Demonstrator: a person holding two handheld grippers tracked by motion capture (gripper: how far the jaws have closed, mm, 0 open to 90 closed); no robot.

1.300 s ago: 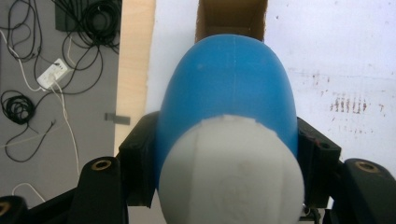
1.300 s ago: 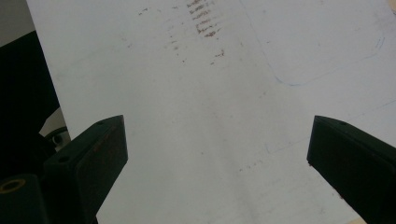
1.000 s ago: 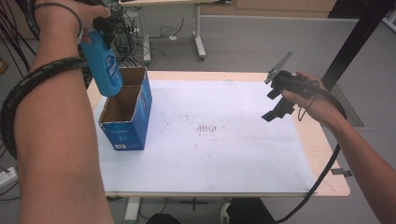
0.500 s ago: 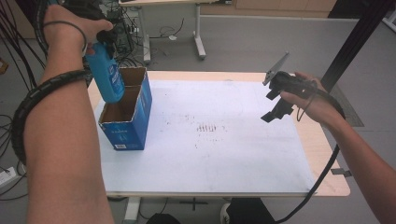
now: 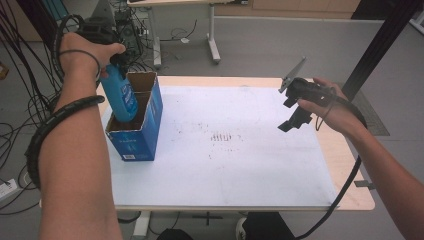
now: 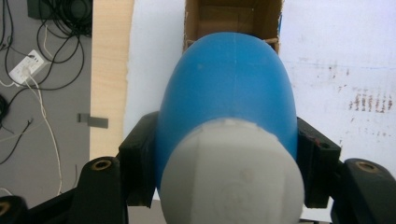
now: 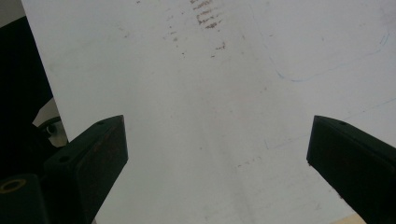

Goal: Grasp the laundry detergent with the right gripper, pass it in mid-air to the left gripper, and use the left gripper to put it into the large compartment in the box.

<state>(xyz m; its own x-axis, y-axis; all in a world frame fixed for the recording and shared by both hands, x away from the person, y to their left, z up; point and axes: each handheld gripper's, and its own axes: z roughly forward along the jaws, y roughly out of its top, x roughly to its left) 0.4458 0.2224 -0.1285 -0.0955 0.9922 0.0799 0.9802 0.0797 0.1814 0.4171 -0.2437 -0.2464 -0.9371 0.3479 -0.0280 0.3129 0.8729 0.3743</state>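
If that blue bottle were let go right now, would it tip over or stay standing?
Probably stay. The bottle already dips into the open box, whose walls should catch it. Its smooth rounded body looks stiff and maybe slippery, yet the left gripper holds it firmly.

I read this as a lab: grey floor (image 5: 280,45), cable tangles (image 5: 20,115), power strip (image 6: 21,70), second bench (image 5: 200,2) behind.

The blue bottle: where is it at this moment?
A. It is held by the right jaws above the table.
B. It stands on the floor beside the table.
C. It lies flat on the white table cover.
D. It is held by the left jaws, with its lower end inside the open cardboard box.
D: the left gripper clamps the blue bottle, whose lower end is inside the cardboard box.
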